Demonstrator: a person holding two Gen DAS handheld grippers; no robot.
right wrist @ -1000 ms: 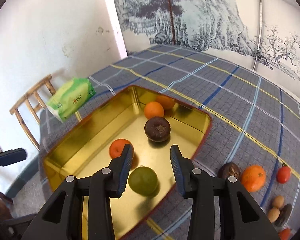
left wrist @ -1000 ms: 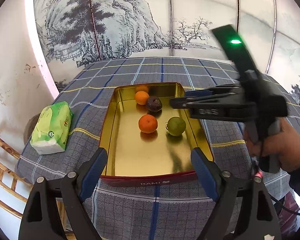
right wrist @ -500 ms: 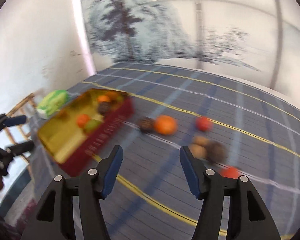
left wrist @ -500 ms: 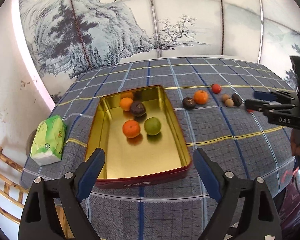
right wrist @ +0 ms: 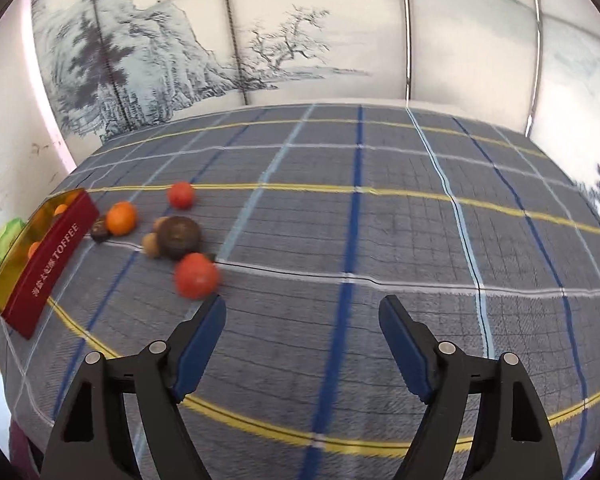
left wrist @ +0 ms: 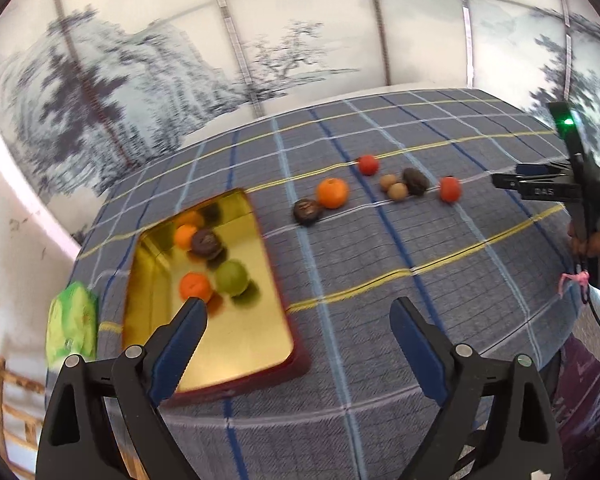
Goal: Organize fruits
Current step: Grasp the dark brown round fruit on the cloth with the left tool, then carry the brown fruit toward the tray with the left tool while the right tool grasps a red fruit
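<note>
Right gripper (right wrist: 300, 320) had swung off the tin (right wrist: 48, 264), jaws apart and empty like the left's (left wrist: 298, 322), red fruit (right wrist: 196, 274) just ahead-left: next pick lined up.

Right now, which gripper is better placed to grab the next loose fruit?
Probably the right gripper: open, with the red fruit just off its fingertip. The left gripper hangs by the tin.

"TOFFEE" on the red tin's side (right wrist: 48, 264), "DAS" on the right claw (left wrist: 540, 191)
</note>
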